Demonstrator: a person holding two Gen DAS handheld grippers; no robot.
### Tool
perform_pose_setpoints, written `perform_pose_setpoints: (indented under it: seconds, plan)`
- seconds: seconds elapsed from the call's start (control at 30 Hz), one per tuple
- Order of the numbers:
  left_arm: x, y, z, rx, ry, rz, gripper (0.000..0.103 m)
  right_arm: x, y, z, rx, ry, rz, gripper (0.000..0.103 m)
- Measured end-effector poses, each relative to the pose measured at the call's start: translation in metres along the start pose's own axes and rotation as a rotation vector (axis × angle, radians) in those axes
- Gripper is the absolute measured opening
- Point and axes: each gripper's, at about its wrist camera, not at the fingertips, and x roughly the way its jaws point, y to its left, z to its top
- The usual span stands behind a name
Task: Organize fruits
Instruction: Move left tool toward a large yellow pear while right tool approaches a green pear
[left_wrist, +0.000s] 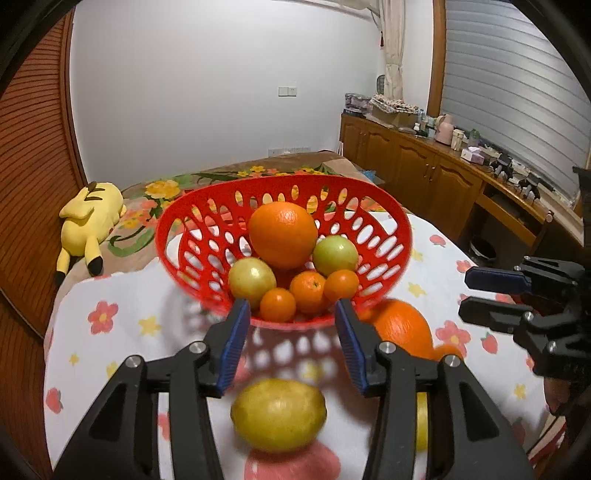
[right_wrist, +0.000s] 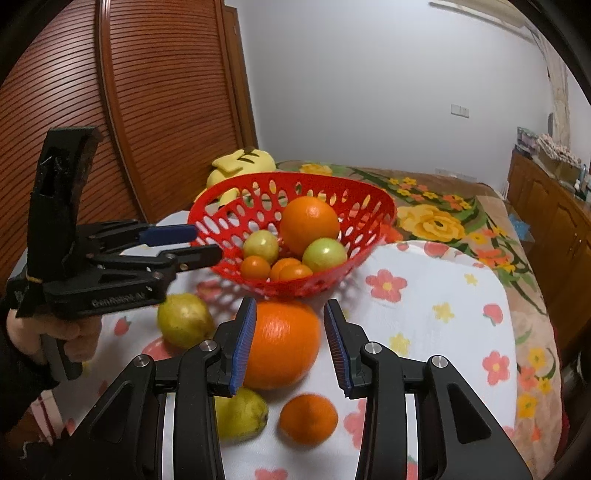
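Observation:
A red perforated basket (left_wrist: 391, 236) (right_wrist: 373, 210) stands on a floral cloth and holds a big orange (left_wrist: 282, 234), two green-yellow fruits and three small tangerines. My left gripper (left_wrist: 290, 325) is open and empty, its tips at the basket's near rim, above a yellow pear (left_wrist: 279, 413). My right gripper (right_wrist: 290, 325) is open, its pads on either side of a large orange (right_wrist: 282, 347) on the cloth. A second pear (right_wrist: 242, 413) and a small tangerine (right_wrist: 308, 419) lie under it. The left gripper (right_wrist: 203, 243) shows open at the left, above a pear (right_wrist: 184, 319).
A yellow plush toy (left_wrist: 90, 225) lies on the bed behind the cloth (left_wrist: 110, 332). A slatted wooden door is at the left. Wooden cabinets (left_wrist: 424, 166) with clutter run along the right wall. The right gripper (left_wrist: 491, 295) shows at the right edge.

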Motion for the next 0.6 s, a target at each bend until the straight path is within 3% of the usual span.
perform_pose_setpoints:
  seconds: [0.3,0.6]
  plan:
    - [-0.022,-0.004,-0.022,0.010,-0.015,-0.030,0.052,-0.017,0.003,-0.027,0.033,-0.011,0.015,0.041]
    - [-0.015,-0.004,-0.043,0.008,0.021,-0.046,0.057,-0.014,0.011,-0.050,0.056,0.009,0.040,0.043]
